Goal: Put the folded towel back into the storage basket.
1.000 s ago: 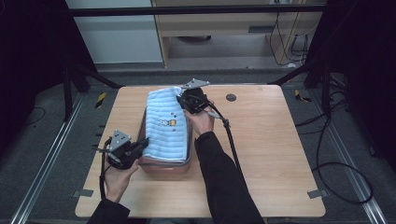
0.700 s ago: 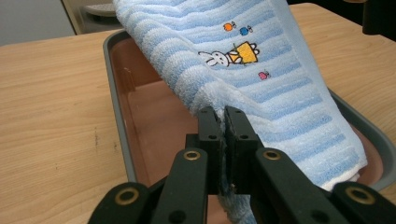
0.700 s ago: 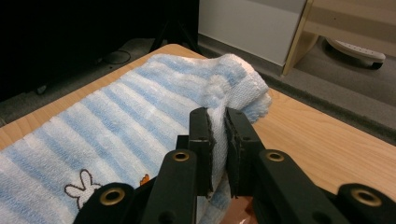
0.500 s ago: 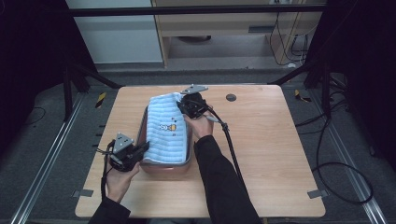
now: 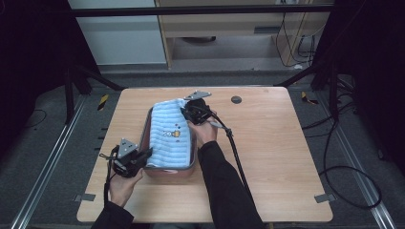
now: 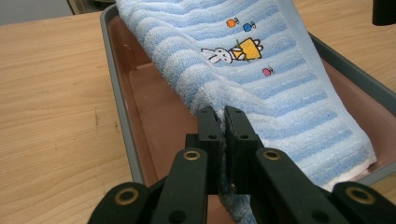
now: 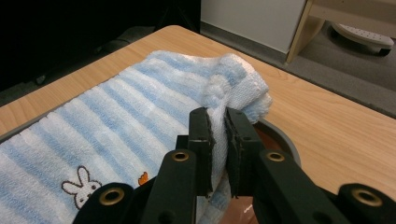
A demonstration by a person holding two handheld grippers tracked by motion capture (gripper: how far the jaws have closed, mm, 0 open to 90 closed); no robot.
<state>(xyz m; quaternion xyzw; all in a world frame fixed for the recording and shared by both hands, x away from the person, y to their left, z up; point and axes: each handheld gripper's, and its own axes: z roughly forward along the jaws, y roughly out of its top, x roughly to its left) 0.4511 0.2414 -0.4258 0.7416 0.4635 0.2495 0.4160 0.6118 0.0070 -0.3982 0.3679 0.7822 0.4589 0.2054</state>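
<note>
On my wooden bench (image 5: 267, 157), slightly toward 9 o'clock of centre, sits a grey-rimmed tray (image 5: 168, 170) with a brown floor. Draped across it lies a blue-and-white striped towel (image 5: 168, 140) bearing a rabbit motif. My right hand-held gripper (image 5: 195, 110) pinches its 12 o'clock end, jaws closed on cloth; my left hand-held gripper (image 5: 143, 155) clamps its 7 o'clock corner likewise.

The right gripper (image 5: 192, 108) has drawn the towel's (image 5: 168, 138) far end nearer the person.
</note>
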